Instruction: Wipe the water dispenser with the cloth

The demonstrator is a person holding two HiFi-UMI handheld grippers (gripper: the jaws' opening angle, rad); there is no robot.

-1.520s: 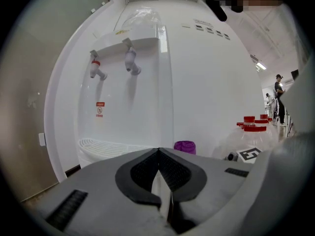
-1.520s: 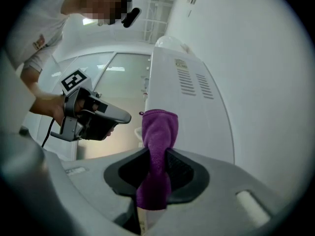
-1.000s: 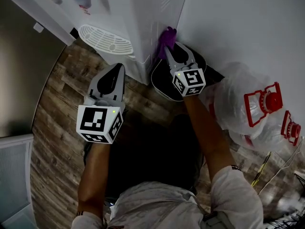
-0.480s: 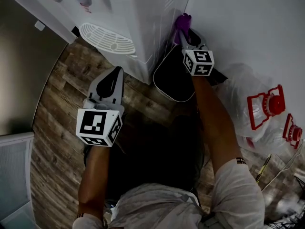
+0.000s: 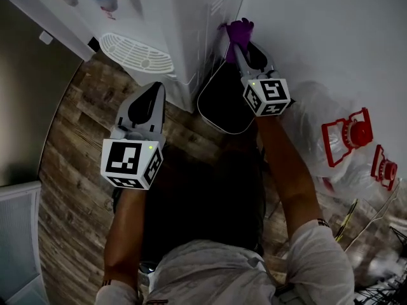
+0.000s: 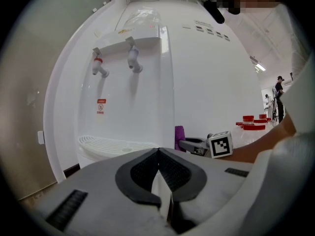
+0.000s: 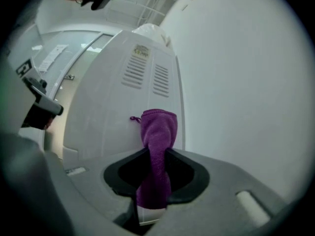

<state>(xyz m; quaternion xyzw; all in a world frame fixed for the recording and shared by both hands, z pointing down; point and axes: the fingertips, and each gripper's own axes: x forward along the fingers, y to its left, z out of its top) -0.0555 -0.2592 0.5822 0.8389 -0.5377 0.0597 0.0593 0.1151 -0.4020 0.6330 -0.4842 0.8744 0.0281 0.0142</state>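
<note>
Your right gripper (image 5: pixel 247 54) pinches the cloth (image 5: pixel 240 30), apparently touching the dispenser (image 5: pixel 184 24) side; left gripper (image 5: pixel 154 91) jaws pressed together, empty.

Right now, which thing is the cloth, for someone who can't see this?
Find the tall white water dispenser by the wall. At its vented side panel, the right gripper has its jaws shut on the cloth. It is the only purple thing there.

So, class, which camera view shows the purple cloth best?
Right gripper view: the purple cloth is large and central, clamped in the right hand-held gripper. Head view shows a small tuft; left gripper view, a distant sliver.
</note>
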